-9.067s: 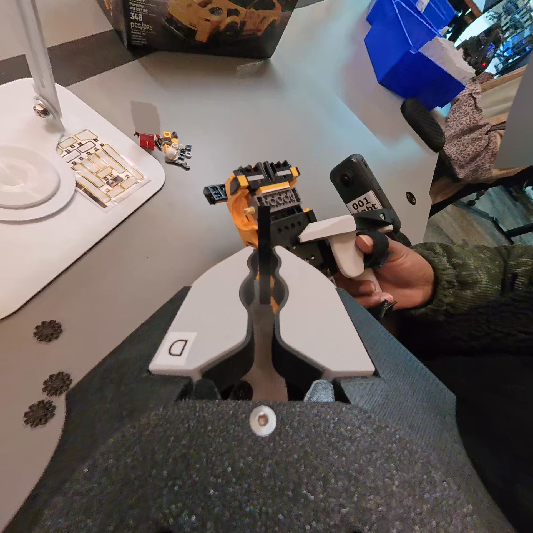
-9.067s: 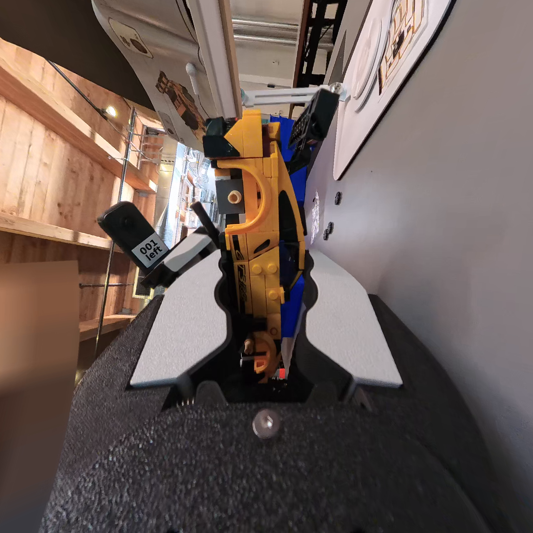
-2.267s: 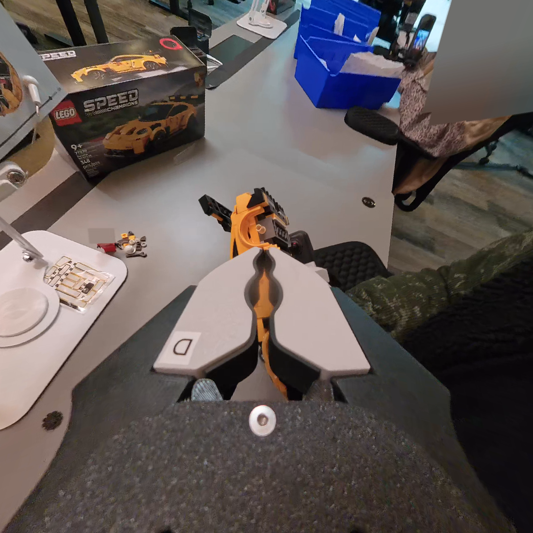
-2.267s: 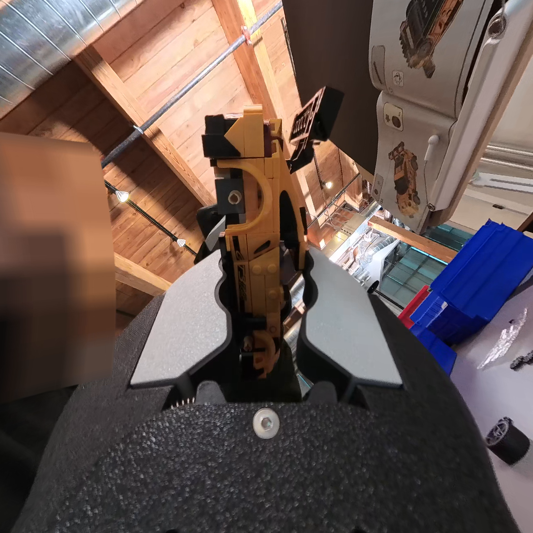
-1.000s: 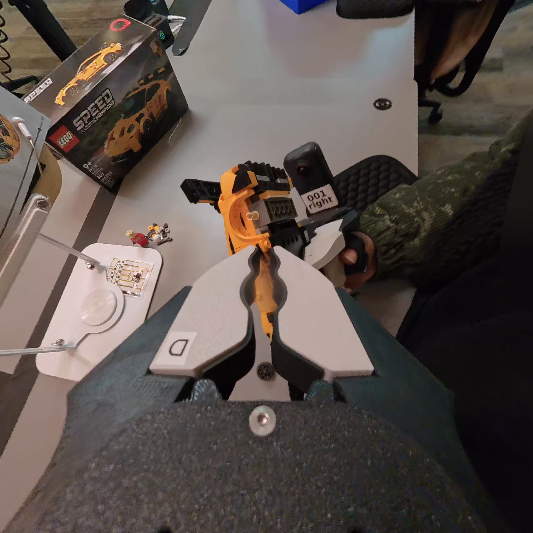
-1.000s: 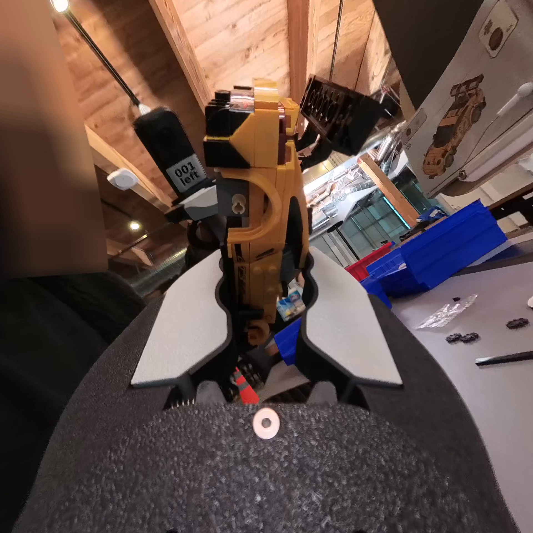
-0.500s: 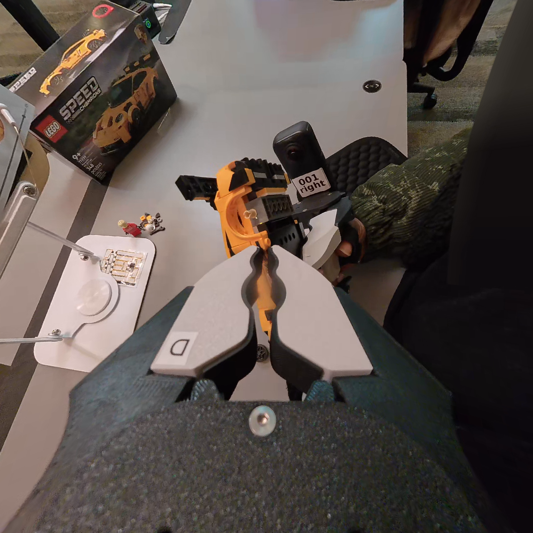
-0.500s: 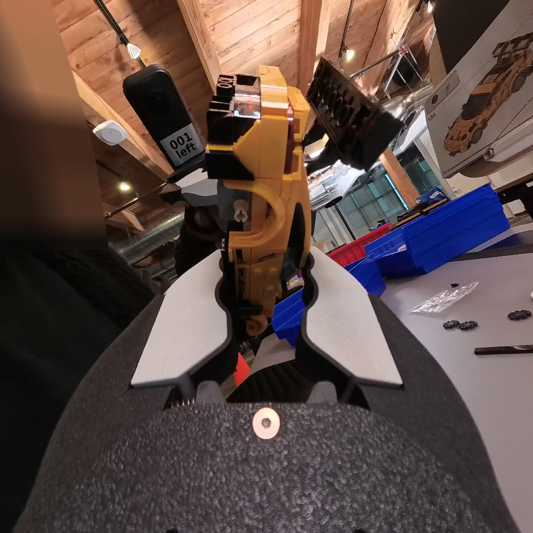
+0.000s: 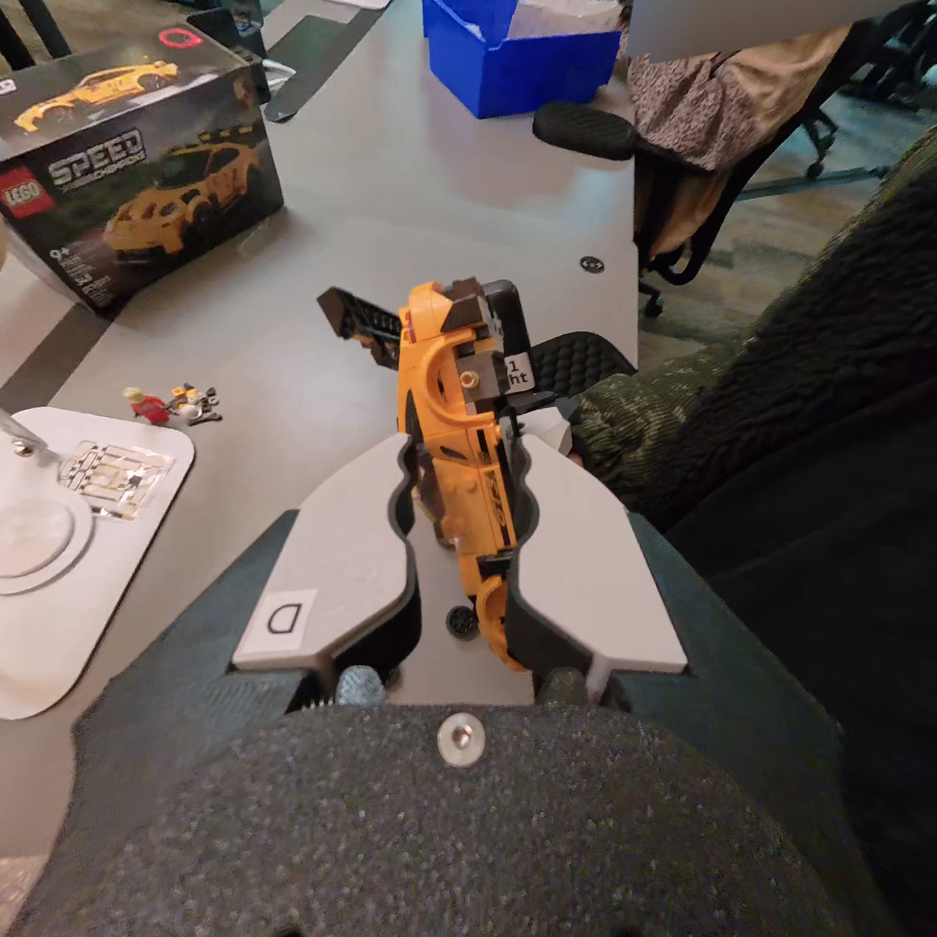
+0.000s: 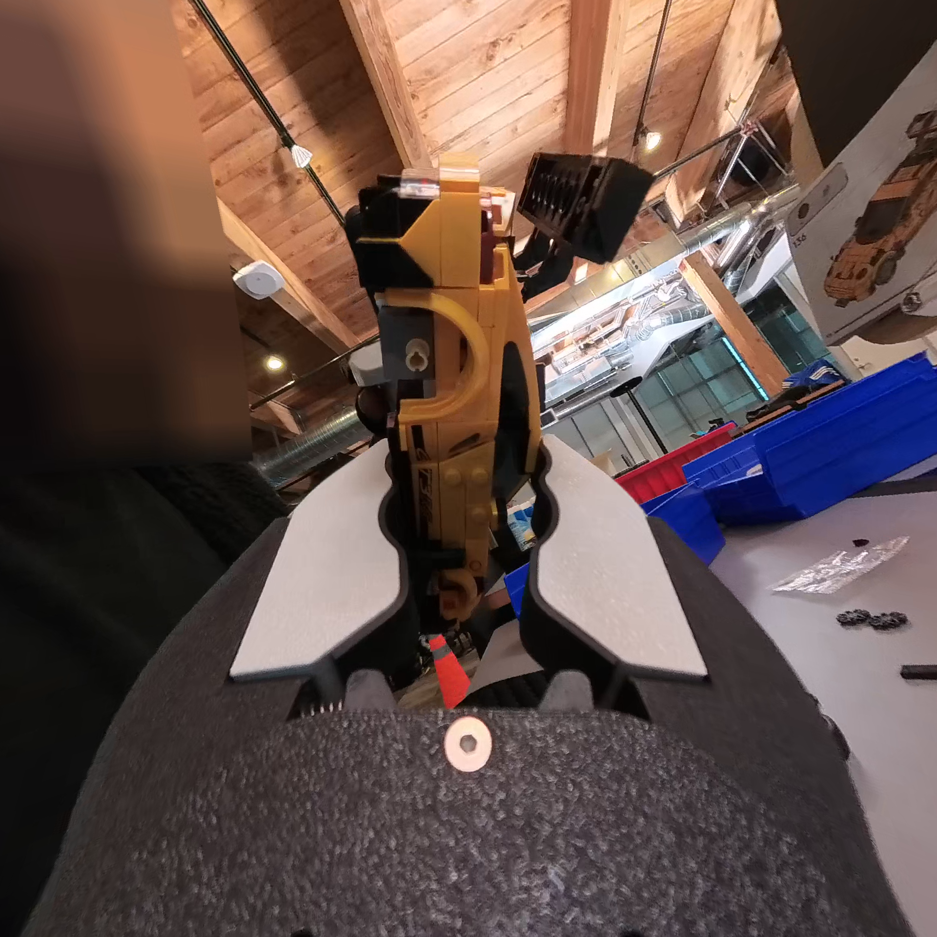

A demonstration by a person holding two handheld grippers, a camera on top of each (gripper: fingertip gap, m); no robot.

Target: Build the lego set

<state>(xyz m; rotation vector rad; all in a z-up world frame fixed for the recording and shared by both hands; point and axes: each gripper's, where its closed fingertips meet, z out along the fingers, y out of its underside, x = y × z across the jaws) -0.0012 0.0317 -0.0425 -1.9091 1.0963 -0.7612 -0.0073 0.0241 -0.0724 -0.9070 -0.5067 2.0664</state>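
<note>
Bodywork largely assembled: yellow car pinched upright by right gripper; left gripper spread around it. Wheels unfitted (one loose wheel at 6 o'clock).

Grey table runs to the far side; blue bin at its far end; black office chair with patterned cloth draped over it at the table's right edge; carpeted floor further right. Overhead, wooden plank ceiling with beams and spot lamps; far right, stacked blue bins before glazed windows.
</note>
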